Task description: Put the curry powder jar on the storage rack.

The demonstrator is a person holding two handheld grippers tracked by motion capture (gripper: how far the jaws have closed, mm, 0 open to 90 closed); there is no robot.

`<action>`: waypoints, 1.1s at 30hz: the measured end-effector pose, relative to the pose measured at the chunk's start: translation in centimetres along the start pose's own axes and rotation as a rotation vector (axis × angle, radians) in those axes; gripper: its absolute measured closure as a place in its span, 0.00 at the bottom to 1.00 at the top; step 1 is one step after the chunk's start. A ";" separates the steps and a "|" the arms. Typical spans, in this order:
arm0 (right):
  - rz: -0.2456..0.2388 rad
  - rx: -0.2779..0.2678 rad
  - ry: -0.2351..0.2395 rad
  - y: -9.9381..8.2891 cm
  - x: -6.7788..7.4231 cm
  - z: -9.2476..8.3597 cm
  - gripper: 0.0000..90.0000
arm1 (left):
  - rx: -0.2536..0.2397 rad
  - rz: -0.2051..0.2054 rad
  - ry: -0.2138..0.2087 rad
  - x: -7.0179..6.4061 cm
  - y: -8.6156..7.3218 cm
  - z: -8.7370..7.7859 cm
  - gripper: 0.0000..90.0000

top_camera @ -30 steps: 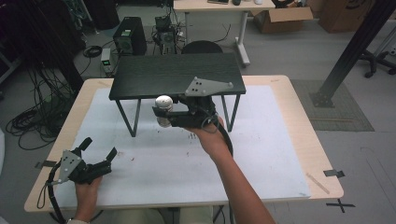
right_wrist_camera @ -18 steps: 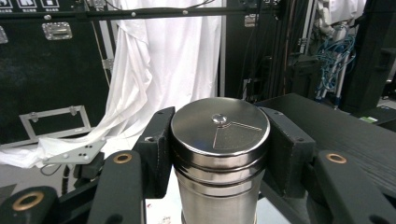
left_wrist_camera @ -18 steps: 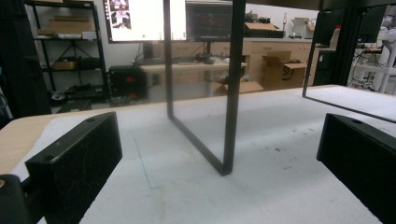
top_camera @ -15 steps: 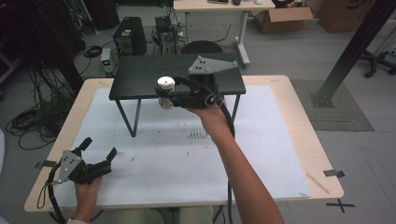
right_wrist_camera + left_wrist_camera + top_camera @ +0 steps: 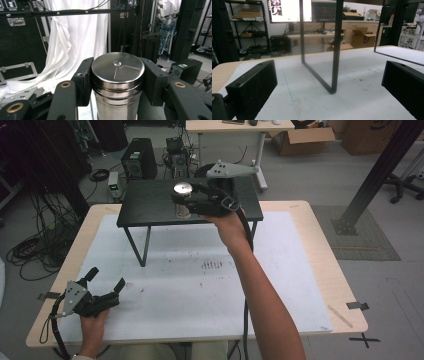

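White-covered table (image 5: 280, 285) carries a low black stand (image 5: 150, 205). Right gripper (image 5: 181, 199) clenches a steel canister (image 5: 117, 82) above the stand top; left gripper (image 5: 106, 279) rests released. Risk: smooth metal slipping, or tipping if set near the edge.

A raised shelf (image 5: 150, 205) stands on legs at the far middle of the surface (image 5: 300, 285). The canister (image 5: 182, 200) sits between the jaws of the right tongs (image 5: 181, 200), over the shelf's middle. The left tongs (image 5: 106, 282) rest on the surface's near left corner, well apart from the shelf.
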State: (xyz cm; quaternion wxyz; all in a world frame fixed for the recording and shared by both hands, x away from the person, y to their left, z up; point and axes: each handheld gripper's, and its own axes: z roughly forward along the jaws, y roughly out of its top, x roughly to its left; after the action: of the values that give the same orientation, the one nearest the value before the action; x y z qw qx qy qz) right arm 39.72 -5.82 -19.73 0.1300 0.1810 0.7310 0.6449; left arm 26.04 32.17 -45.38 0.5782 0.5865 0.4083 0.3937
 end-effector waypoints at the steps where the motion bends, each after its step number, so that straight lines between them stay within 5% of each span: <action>1: -0.001 0.001 -0.007 0.1 -0.2 0.1 0.54 | 0.001 0.001 0.000 0.0 0.0 0.0 0.01; 7: 0.002 0.004 -0.052 0.3 -1.7 0.4 0.54 | 0.001 0.000 0.000 0.0 0.0 0.0 0.01; 20: 0.041 0.011 -0.247 -0.4 -6.0 1.4 0.54 | 0.001 -0.001 0.000 0.0 0.0 0.0 0.00; 33: 0.120 0.105 -0.387 -1.9 -8.9 2.0 0.54 | -0.001 -0.002 0.000 0.0 0.0 0.0 0.01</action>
State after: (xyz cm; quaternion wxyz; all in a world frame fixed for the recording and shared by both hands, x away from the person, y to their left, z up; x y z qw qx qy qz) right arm 48.42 -8.05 -22.32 0.2196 0.3514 0.7130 0.5656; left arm 26.03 32.17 -45.38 0.5789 0.5859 0.4084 0.3934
